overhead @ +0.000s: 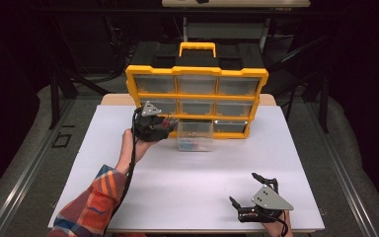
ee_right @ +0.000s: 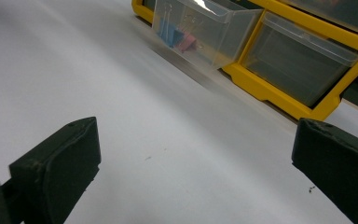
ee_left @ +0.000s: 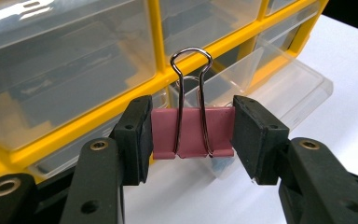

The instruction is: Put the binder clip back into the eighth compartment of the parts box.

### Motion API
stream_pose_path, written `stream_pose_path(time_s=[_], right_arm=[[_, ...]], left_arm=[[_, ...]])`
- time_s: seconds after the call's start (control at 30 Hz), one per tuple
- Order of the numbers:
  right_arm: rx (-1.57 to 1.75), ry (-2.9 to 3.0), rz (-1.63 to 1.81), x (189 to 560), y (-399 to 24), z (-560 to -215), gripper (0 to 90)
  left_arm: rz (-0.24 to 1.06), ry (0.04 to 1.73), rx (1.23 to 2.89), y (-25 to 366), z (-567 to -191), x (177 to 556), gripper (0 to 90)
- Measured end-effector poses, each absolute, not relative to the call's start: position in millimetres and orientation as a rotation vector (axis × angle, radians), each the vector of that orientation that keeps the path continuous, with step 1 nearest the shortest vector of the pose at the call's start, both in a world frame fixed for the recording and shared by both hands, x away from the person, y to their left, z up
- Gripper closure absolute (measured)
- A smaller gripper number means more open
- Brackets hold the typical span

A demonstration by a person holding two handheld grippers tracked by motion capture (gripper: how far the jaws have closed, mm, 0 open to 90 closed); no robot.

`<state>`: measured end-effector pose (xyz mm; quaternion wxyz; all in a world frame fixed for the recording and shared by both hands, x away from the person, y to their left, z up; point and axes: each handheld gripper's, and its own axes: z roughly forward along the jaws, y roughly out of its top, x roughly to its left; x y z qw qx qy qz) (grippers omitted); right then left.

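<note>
A pink binder clip (ee_left: 193, 132) with silver wire handles sits squeezed between the pads of my left gripper (ee_left: 191, 137), held off the table. That left gripper (overhead: 164, 123) hovers just left of a clear drawer (overhead: 194, 136) pulled out of the yellow organizer (overhead: 196, 98). Blue and pink clips (ee_right: 177, 37) lie inside the drawer (ee_right: 200, 28). Near the table's front right, my right gripper (overhead: 243, 190) rests with its jaws wide apart and nothing between them; the right gripper (ee_right: 191, 168) faces bare white tabletop.
The yellow organizer (ee_left: 121, 100) with clear drawers stands upright at the back of the white table (overhead: 192, 192). Its black and yellow handle (overhead: 197, 48) rises on top. A plaid sleeve (overhead: 91, 205) enters from the lower left.
</note>
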<state>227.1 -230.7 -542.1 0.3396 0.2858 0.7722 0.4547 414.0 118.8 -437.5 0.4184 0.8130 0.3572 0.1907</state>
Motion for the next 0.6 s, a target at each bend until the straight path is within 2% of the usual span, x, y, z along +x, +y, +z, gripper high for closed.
stream_pose_path(time_s=[0.6], right_arm=[[0.736,2.015,1.186,227.8,-229.4,-542.9,0.5]], left_arm=[[0.447,0.837,2.055,91.6,-434.3,420.6,49.7]])
